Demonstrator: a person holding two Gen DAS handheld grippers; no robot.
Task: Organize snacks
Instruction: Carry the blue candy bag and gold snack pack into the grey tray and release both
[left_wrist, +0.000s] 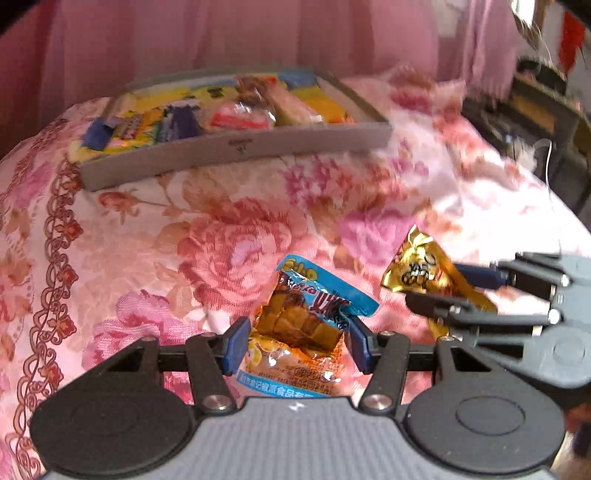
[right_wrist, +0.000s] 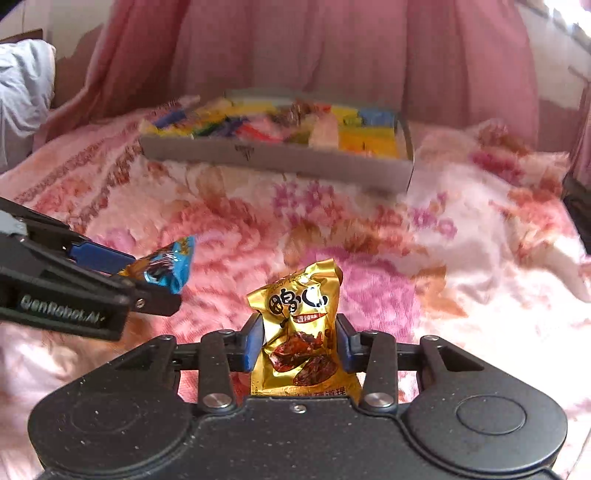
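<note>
Shallow grey cardboard tray (right_wrist: 280, 160) of mixed snacks sits on the pink floral bedspread (left_wrist: 236, 236). Left gripper (left_wrist: 297, 341) clamps the blue-topped snack packet (left_wrist: 306, 325), long axis pointing trayward. Right gripper (right_wrist: 299, 343) clamps the gold foil packet (right_wrist: 301, 328), upright.

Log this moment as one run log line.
left gripper: shut on blue packet | right gripper: shut on gold packet | grey tray: ahead

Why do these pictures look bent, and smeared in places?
Left wrist view: fisheye curves the grey cardboard box; right side motion-blurred, window glare top right. Right wrist view: floral pink bedspread smeared, gold foil snack packet sharp.
</note>
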